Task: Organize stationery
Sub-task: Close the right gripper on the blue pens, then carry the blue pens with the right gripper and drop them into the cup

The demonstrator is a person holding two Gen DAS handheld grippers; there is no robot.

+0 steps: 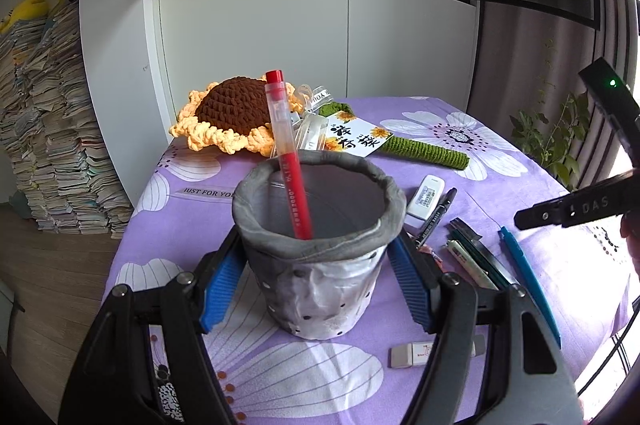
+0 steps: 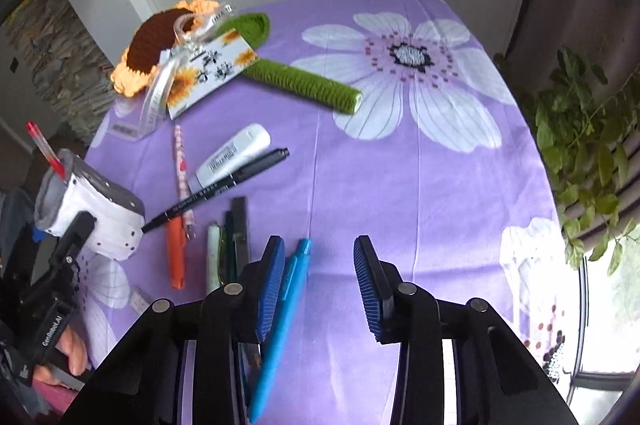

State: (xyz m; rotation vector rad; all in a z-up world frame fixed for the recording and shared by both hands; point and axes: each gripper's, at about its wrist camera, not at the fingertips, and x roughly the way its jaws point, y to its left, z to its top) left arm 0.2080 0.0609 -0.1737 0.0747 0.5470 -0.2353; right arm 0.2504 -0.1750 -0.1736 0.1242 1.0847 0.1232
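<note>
Between the left gripper's [image 1: 316,279] blue pads sits the grey fabric-lined pen cup [image 1: 320,245], clamped, holding a red pen [image 1: 290,161]. Right gripper [image 2: 318,285] hangs spread over a blue pen [image 2: 280,325]; open purple tablecloth [image 2: 440,205] lies rightward to its edge.

Blue pen [image 2: 276,325] partly behind right tool [image 2: 318,285], eraser [image 1: 412,353] half hidden

A grey-rimmed white pen cup [image 1: 320,249] stands upright near the table's left edge, a red pen [image 1: 289,161] leaning inside. To its right, toward the front edge, lie a black marker [image 2: 218,190], white correction tape [image 2: 236,153], orange pen [image 2: 176,253] and blue pen [image 2: 280,325].
</note>
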